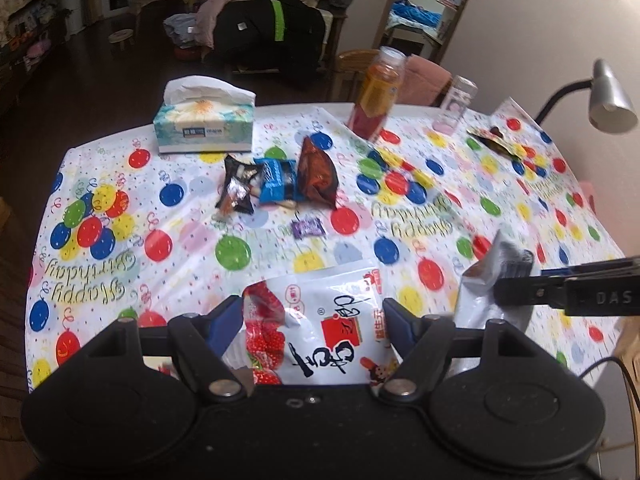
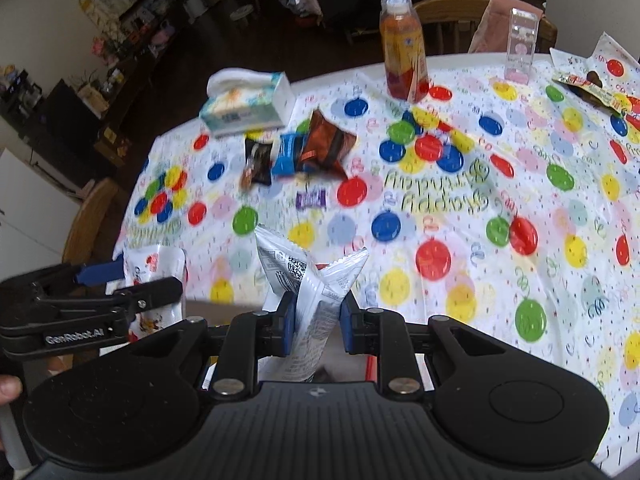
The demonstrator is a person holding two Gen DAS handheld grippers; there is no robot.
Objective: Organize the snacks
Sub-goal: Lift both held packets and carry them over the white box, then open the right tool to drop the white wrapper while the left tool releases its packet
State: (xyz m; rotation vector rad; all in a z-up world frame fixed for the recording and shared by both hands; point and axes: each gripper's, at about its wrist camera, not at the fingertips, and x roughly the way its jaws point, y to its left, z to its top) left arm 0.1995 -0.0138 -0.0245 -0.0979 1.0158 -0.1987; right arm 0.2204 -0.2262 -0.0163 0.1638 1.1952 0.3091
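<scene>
Snack packet [image 2: 310, 300], silver, light and crinkly, stands pinched mid-body in the right claw [image 2: 314, 320] above the worktop [image 2: 460, 220], likely slippery; left claw [image 1: 314, 320] spreads wide around a white pouch [image 1: 332, 328].

A white bag printed with strawberries [image 1: 320, 332] lies between the left claw's [image 1: 314, 320] parted fingers, a silver packet [image 2: 312, 296] stands pinched upright in the right claw [image 2: 316, 320], and black, blue, brown [image 1: 318, 174] and small purple [image 1: 307, 227] packs lie well ahead.
</scene>
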